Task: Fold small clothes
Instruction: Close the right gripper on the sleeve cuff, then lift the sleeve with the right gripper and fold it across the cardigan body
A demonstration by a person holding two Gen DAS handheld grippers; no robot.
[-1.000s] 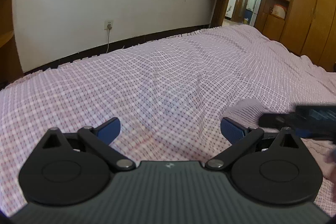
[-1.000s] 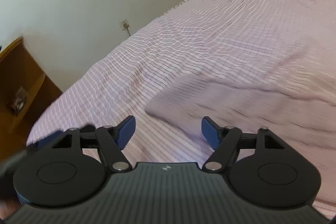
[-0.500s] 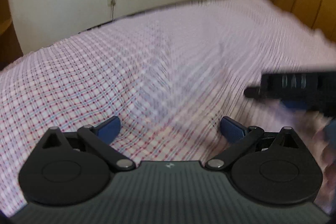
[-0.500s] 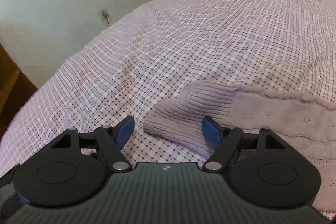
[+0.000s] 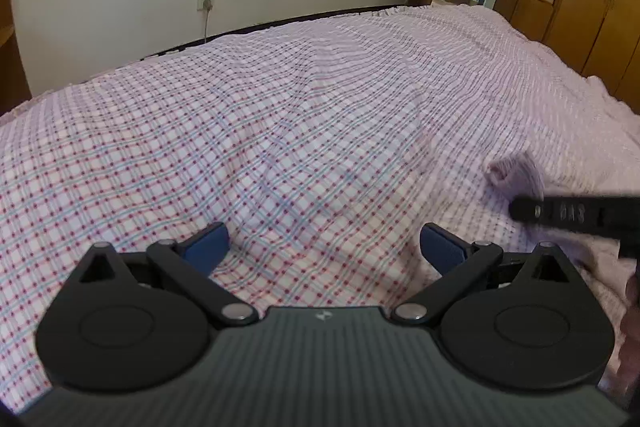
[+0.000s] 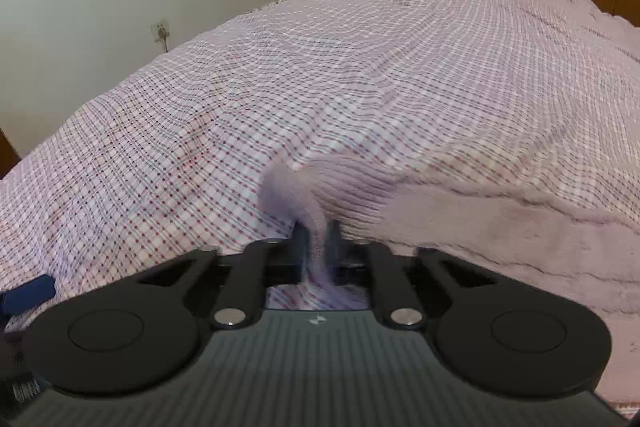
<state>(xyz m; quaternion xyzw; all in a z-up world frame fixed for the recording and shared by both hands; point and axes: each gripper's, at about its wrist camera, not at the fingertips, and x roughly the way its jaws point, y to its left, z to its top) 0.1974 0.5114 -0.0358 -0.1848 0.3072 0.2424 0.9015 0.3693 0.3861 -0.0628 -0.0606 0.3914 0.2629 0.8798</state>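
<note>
while right gripper (image 6: 318,247) pinches the sweater cuff (image 6: 304,195), open bedspread (image 6: 360,67) lies beyond.

I count two of my hand-held grippers, left (image 5: 322,247) and right (image 6: 316,247), one lilac knitted garment (image 6: 500,227), one checked bed (image 5: 280,131), one wall socket (image 5: 206,1).

garment (image 6: 500,239) on bed (image 6: 400,67) — right | wall socket (image 5: 206,1) behind — probably
</note>
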